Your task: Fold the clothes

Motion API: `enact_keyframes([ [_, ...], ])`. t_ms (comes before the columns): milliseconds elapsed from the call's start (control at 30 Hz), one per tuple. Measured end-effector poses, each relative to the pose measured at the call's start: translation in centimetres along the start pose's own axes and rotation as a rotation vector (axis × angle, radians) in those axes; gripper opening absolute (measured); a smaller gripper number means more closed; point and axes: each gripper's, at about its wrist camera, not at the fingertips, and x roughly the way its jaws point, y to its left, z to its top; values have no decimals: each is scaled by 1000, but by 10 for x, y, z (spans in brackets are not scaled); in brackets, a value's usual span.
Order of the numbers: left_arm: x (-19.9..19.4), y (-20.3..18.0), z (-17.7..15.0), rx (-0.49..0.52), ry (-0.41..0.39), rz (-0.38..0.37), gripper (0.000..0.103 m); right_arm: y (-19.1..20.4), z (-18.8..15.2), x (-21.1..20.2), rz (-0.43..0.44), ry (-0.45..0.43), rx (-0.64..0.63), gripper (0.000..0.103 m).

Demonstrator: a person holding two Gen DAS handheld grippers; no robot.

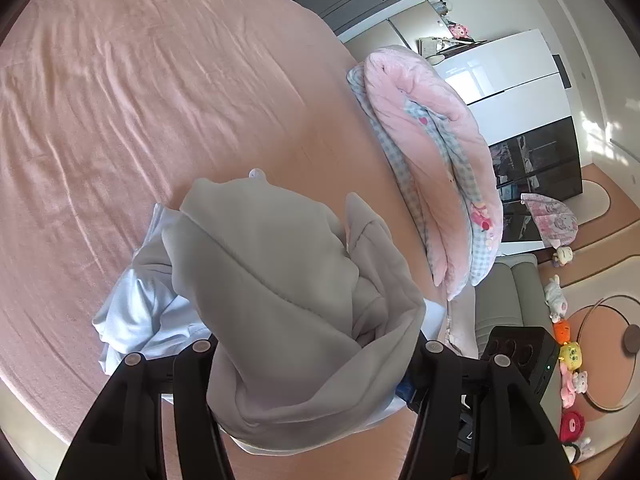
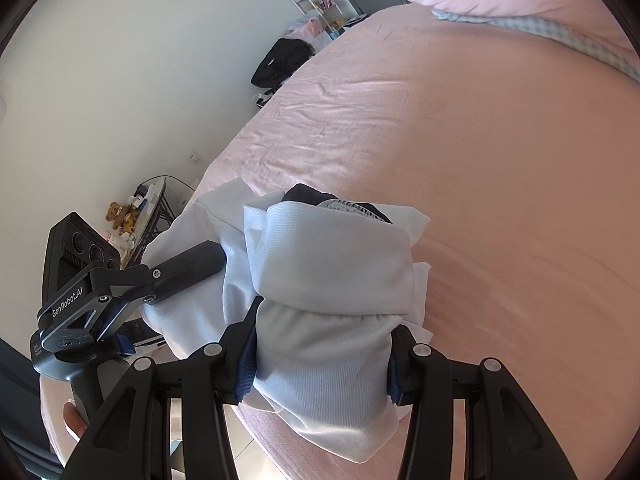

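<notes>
Two hand-held grippers carry a bundled pale garment [image 2: 332,280] just above a pink bed sheet [image 2: 500,160]. The right gripper [image 2: 322,364] is clamped on the bundle's near end. The left gripper [image 1: 316,364] is clamped on grey-looking folds; its body reads "GenRobot.AI". A pink quilt [image 1: 432,152] lies nearby.

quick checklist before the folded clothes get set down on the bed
1. Left gripper clamped on the bundle of clothes: ok, cloth fills its jaws.
2. Right gripper clamped on the bundle: ok, blue pads press the white cloth.
3. Fold holding together: not ok, pale blue cloth hangs loose at the left.
4. Bed sheet ahead free of things: ok.
5. Pink blanket apart from the bundle: ok.
6. Bundle's underside resting on the sheet: cannot tell.
</notes>
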Motion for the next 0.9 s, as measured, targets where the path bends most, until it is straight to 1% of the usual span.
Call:
enact_keyframes([
  [200,-2,5,4,42,-11,15,55,2,-2,11,16,-7,-18,48],
  [300,2,13,3,63,-2,63,55,-3,-2,16,9,2,-23,48],
  [400,7,28,1,57,6,116,55,-13,-3,31,-2,38,-10,48],
  [567,9,54,-2,26,15,110,56,-28,-11,45,9,53,28,48],
  [600,10,56,-2,30,15,117,57,-29,-12,47,9,53,28,48],
  [700,11,60,-2,57,7,127,58,-28,-13,50,-7,50,14,48],
  [767,11,63,-2,48,6,122,59,-26,-13,52,-17,48,6,49],
  [833,9,65,-3,35,11,115,61,-27,-13,55,-27,50,6,52],
  [867,8,64,-3,33,19,120,61,-28,-13,55,-31,55,6,56],
  [900,7,60,-3,33,31,140,62,-27,-14,55,-33,60,0,60],
])
